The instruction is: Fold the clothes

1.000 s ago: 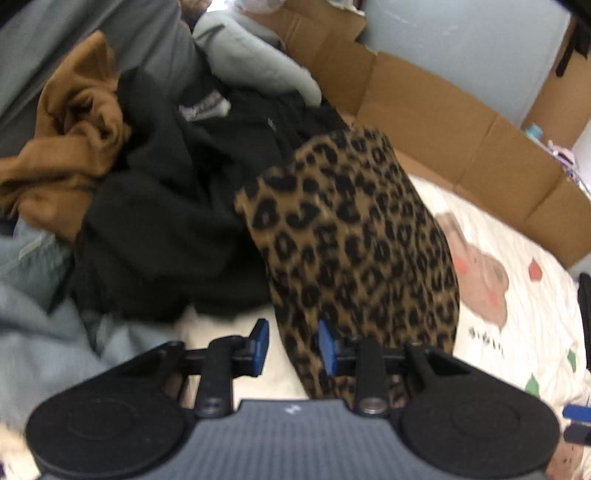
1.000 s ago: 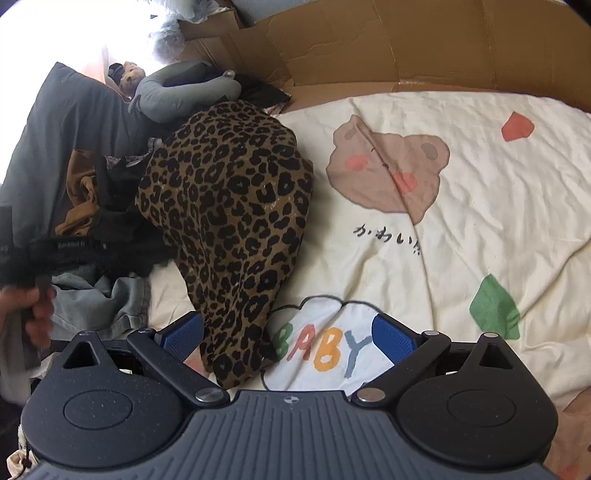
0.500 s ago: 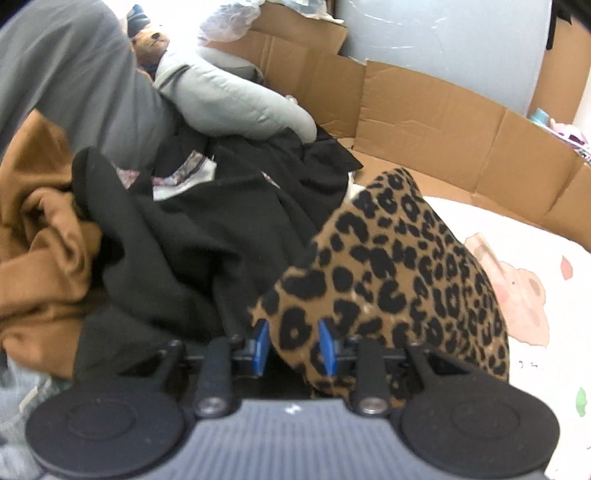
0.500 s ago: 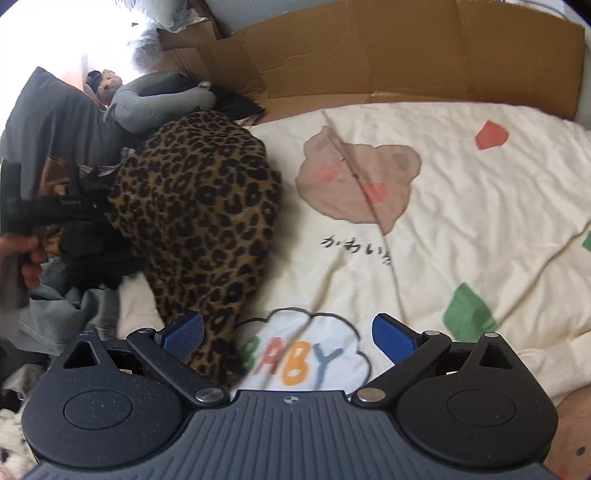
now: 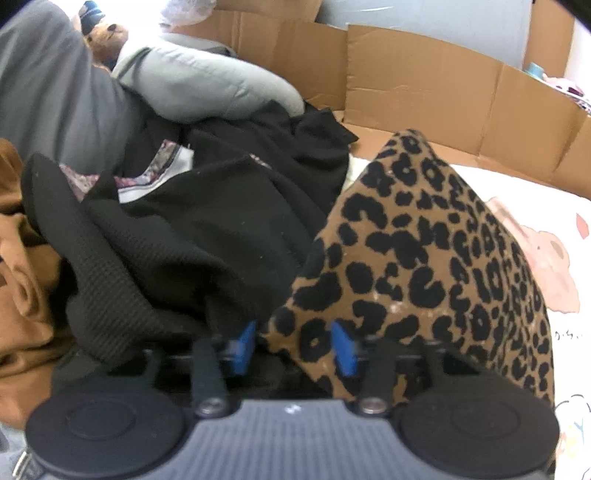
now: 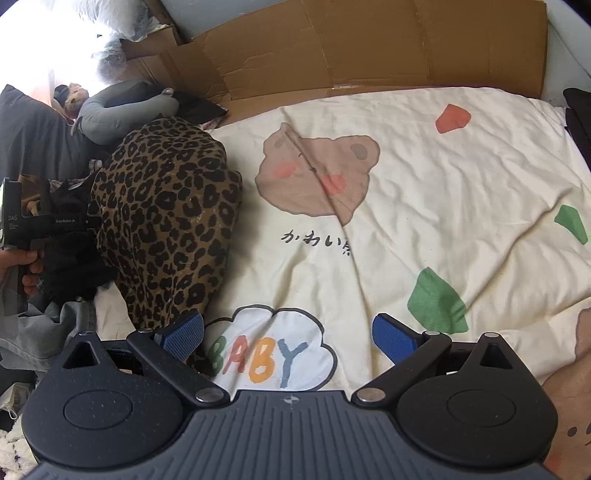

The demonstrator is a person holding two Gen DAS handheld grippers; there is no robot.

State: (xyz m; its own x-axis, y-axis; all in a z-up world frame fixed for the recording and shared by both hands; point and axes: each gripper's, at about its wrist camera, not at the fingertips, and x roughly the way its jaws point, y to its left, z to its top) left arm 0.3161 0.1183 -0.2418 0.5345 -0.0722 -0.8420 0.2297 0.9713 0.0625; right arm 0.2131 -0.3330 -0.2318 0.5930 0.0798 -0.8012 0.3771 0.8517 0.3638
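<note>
A leopard-print garment (image 5: 443, 258) lies heaped on the cream printed bedsheet (image 6: 424, 221), leaning against a pile of black clothes (image 5: 207, 229). My left gripper (image 5: 293, 345) is pushed low into the seam between the two. Its jaws are closing, and a fold of leopard cloth sits between the blue pads, which show no squeeze on it. My right gripper (image 6: 288, 332) is wide open over the sheet's "BABY" cloud print. Its left pad is beside the lower end of the leopard garment (image 6: 166, 206), and nothing is between its fingers.
A brown garment (image 5: 18, 295) and grey denim lie left of the black pile. Behind it are a grey neck pillow (image 5: 207, 88) and a teddy bear (image 5: 107, 33). Cardboard walls (image 5: 424, 92) line the far edge. A hand (image 6: 22, 266) holds the left tool.
My left gripper has dropped and pushed into the pile, so the leopard fold now sits between its pads. The right gripper has barely moved and stays open.
</note>
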